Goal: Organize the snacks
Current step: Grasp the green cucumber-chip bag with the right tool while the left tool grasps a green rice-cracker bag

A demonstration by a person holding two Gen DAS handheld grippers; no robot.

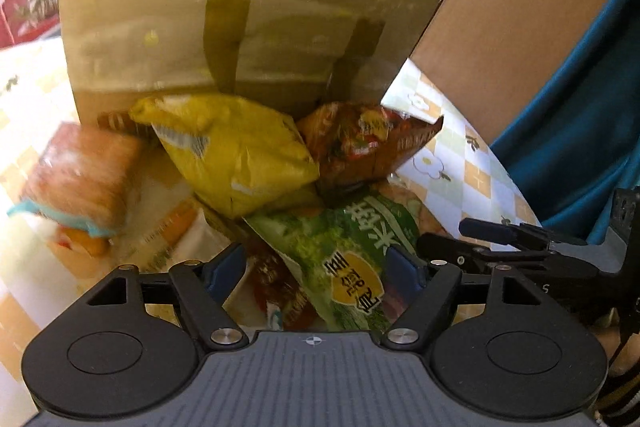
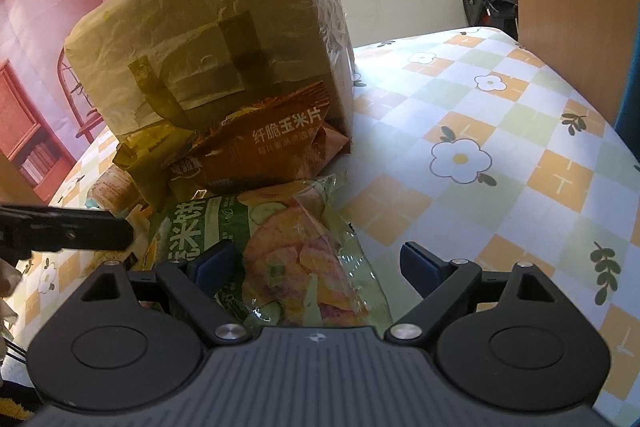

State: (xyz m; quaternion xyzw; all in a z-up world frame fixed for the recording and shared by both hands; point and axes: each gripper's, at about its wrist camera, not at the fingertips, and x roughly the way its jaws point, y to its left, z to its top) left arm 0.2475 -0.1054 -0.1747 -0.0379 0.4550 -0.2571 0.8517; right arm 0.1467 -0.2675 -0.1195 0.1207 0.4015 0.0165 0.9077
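Right under the left gripper (image 1: 316, 267), whose jaws stand apart with nothing pinched, lies the green snack bag (image 1: 348, 247), its printed end reaching in between the blue pads without touching either. The right gripper (image 2: 316, 263) also hangs wide open over that same green bag, which sits toward its left pad. Just beyond the left jaws a yellow packet (image 1: 236, 155) leans on an orange-brown corn chip bag (image 2: 264, 151); off to their left rests a wrapped bread pack (image 1: 80, 179). Farthest back, the taped cardboard box (image 2: 224, 39) stands on the flowered tablecloth (image 2: 500, 147).
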